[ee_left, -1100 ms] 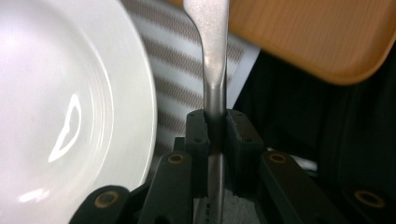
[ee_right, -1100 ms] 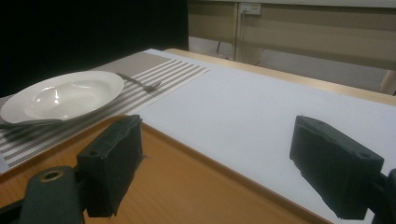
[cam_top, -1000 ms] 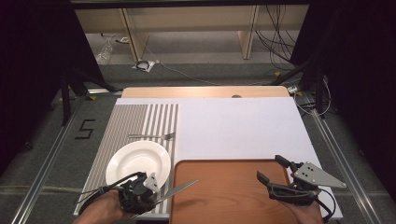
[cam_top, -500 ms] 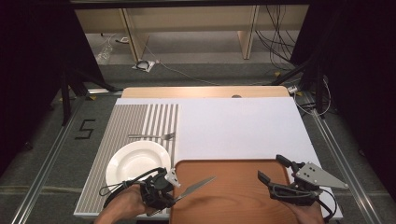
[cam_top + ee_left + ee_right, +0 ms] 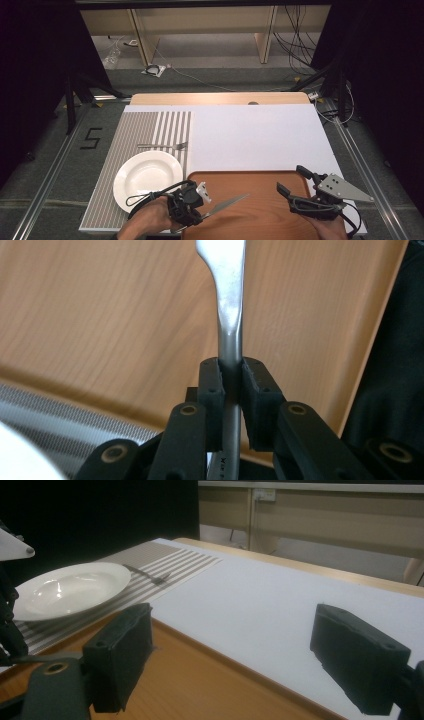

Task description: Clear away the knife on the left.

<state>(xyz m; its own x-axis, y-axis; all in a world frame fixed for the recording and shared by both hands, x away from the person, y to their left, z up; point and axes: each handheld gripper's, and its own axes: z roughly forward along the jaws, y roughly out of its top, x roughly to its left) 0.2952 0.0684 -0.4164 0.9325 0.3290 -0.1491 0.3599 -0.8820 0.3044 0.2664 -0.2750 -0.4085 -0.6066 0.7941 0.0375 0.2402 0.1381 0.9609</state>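
Left hand (image 5: 150, 217) in from the bottom edge of the high view, wrapped around the left gripper (image 5: 192, 205), which points forward and to the right. Jaws closed tight on a thin metal handle, the pads (image 5: 210, 385) pressing it from both sides in the left gripper view. Cable looping out behind the wrist. Right gripper (image 5: 292, 182) low at the right, held from below, aimed forward and to the left, grey three-cornered plate on top. Jaws spread wide apart, pads (image 5: 122, 645) well separated, nothing between them.
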